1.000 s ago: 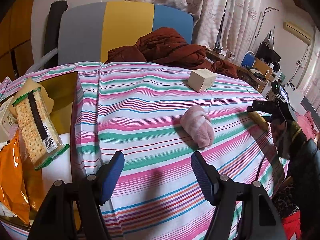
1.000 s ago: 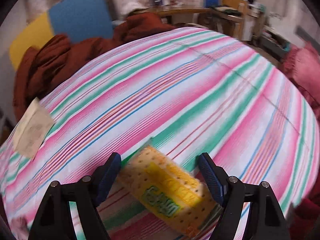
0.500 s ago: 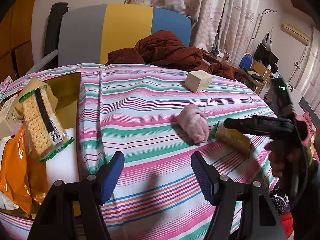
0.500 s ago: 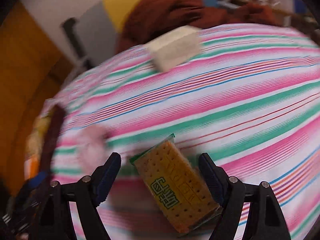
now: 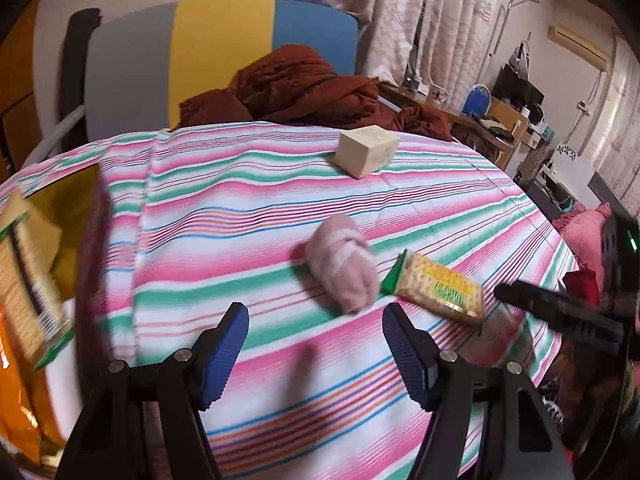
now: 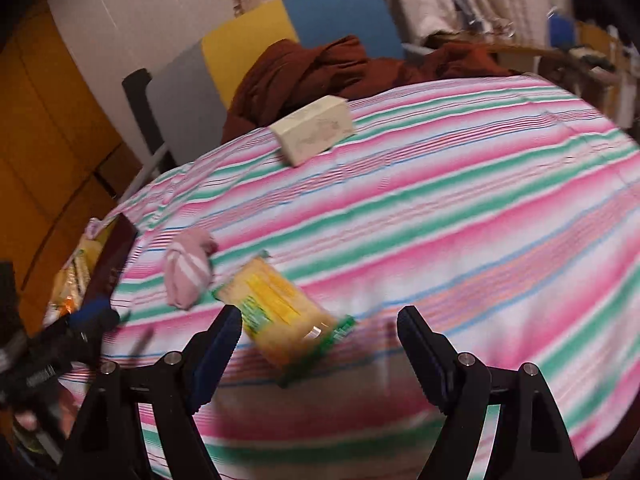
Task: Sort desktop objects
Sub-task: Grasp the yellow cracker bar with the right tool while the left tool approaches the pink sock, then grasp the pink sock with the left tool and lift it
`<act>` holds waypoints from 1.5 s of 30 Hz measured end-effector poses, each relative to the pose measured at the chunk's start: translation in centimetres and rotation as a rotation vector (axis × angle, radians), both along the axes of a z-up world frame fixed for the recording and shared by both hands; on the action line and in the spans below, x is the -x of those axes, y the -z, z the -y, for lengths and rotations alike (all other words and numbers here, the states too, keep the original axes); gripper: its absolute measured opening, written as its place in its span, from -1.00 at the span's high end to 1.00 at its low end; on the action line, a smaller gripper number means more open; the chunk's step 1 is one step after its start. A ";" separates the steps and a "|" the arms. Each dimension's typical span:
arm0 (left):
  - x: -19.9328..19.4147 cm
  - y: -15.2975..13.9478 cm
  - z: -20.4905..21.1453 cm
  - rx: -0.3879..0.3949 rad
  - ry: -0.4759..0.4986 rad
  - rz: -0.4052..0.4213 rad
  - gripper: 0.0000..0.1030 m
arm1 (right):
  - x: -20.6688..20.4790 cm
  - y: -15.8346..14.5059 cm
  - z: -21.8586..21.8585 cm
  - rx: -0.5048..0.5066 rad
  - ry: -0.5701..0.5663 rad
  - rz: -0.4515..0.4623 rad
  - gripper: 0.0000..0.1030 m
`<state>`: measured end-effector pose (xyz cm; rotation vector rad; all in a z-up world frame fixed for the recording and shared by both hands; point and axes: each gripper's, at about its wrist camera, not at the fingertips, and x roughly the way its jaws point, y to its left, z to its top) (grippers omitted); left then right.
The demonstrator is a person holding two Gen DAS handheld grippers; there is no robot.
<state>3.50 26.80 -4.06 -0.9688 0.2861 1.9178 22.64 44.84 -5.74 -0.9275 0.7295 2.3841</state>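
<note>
A yellow cracker pack [image 5: 438,289] lies flat on the striped tablecloth [image 5: 240,208], just right of a rolled pink sock [image 5: 344,266]. A cream box [image 5: 367,151] stands near the far edge. My left gripper [image 5: 315,338] is open and empty, hovering over the cloth in front of the sock. My right gripper [image 6: 319,342] is open and empty; the cracker pack [image 6: 280,307] lies just beyond its left finger, with the sock [image 6: 187,267] to the pack's left and the box [image 6: 314,128] far behind. The right gripper's arm shows in the left view [image 5: 560,316].
A gold-lined box [image 5: 68,200] at the left holds a cracker pack [image 5: 28,276] and orange snack bags [image 5: 16,392]. A brown garment [image 5: 296,84] lies on a grey, yellow and blue chair [image 5: 224,52] behind the table. Furniture stands at the far right.
My right gripper swung left toward the sock with the cracker pack, and the pack now lies on the cloth beside the sock, outside the open fingers. My left gripper moved slightly closer to the sock.
</note>
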 end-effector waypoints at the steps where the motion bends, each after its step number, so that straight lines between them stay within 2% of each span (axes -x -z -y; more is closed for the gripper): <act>1: 0.0 0.0 -0.6 0.000 0.003 0.002 -0.38 | -0.2 0.0 0.4 -0.021 0.004 0.002 -0.57; 4: 0.5 0.0 -2.5 0.014 -0.001 0.029 -0.38 | 0.3 -0.3 2.6 -0.118 -0.034 -0.003 -0.57; 8: 1.1 0.1 -4.0 0.029 -0.036 0.017 -0.38 | 1.9 -0.6 5.2 -0.234 -0.118 -0.016 -0.57; 17: 2.0 1.0 -6.3 0.044 -0.044 -0.001 -0.38 | 4.6 -0.4 7.6 -0.346 -0.178 -0.043 -0.57; 22: 2.9 1.7 -7.2 0.047 -0.046 0.019 -0.38 | 4.9 -0.1 7.5 -0.367 -0.171 -0.050 -0.57; 26: 2.8 1.5 -6.8 0.014 -0.034 0.048 -0.38 | 3.2 -1.2 5.3 -0.340 -0.128 -0.088 -0.57; 28: 2.4 1.3 -6.9 0.003 -0.025 0.048 -0.38 | 2.3 -1.5 4.2 -0.329 -0.125 -0.084 -0.65; 30: 2.0 1.4 -7.3 0.013 -0.013 0.044 -0.38 | 1.9 -1.3 3.3 -0.305 -0.148 -0.064 -0.69; 33: 1.5 1.4 -7.2 0.029 -0.021 -0.013 -0.38 | 1.7 -0.5 2.7 -0.276 -0.193 -0.025 -0.75; 40: 2.8 3.1 -7.5 0.078 -0.010 0.038 -0.38 | 4.0 1.3 2.8 -0.291 -0.298 0.076 -0.77; 45: 3.2 3.6 -7.8 0.097 -0.027 0.032 -0.36 | 5.5 2.1 2.3 -0.303 -0.329 0.122 -0.78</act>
